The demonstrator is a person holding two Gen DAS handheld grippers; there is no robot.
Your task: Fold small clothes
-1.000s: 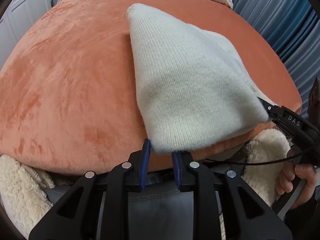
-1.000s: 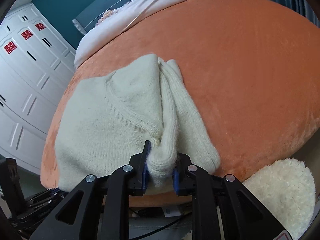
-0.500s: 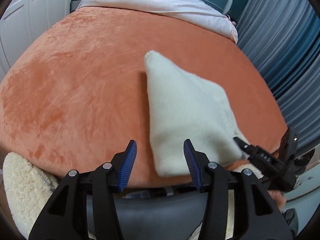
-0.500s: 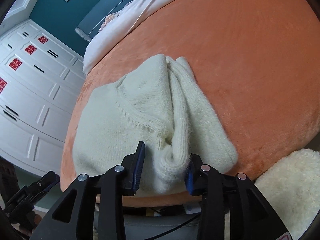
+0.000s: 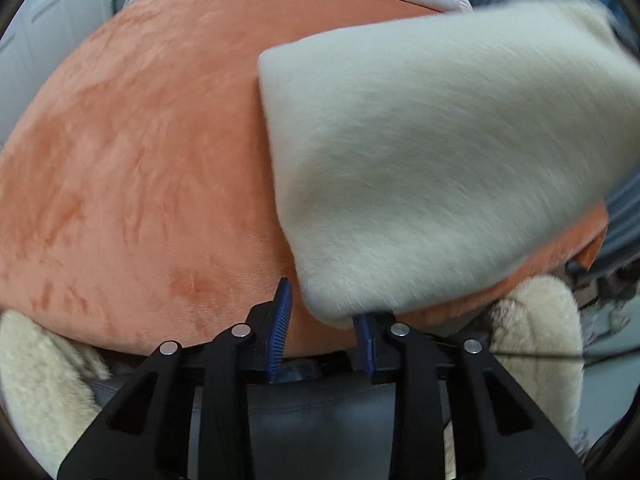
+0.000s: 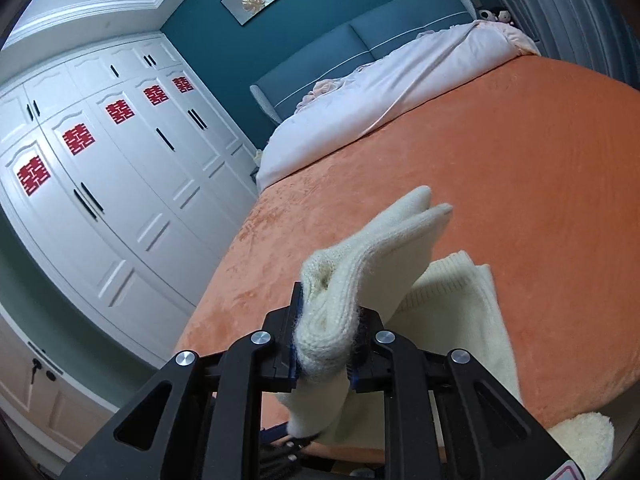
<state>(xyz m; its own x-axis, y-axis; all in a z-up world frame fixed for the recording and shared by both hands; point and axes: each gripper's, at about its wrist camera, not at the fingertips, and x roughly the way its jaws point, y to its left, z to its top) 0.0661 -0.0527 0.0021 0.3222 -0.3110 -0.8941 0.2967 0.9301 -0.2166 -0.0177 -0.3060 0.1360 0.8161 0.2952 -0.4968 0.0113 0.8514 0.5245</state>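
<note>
A cream knit garment (image 5: pixel 440 160) lies on the orange bed cover (image 5: pixel 140 160), its right side lifted and blurred. My left gripper (image 5: pixel 322 320) points steeply down at the near corner. Its jaws are closing, with that corner in the gap over the right pad (image 5: pixel 366 336). The left pad (image 5: pixel 282 320) stands clear of the cloth. In the right wrist view my right gripper (image 6: pixel 326 344) is closing tight on a bunched edge of the garment (image 6: pixel 360 272), raised above the bed cover (image 6: pixel 520 200). The rest of the knit hangs down and trails to the right.
A white duvet (image 6: pixel 380 92) is heaped at the head of the bed by a blue headboard. White wardrobe doors (image 6: pixel 100 180) stand along the left. Fluffy cream fleece (image 5: pixel 536 320) shows at the bed's near edge on both sides. Grey-blue curtains (image 5: pixel 624 220) hang at the right.
Both grippers opened and narrowed again. The right one rose with the bunched edge, lifting that side of the garment. The left one drew back, then came in again at the near corner.
</note>
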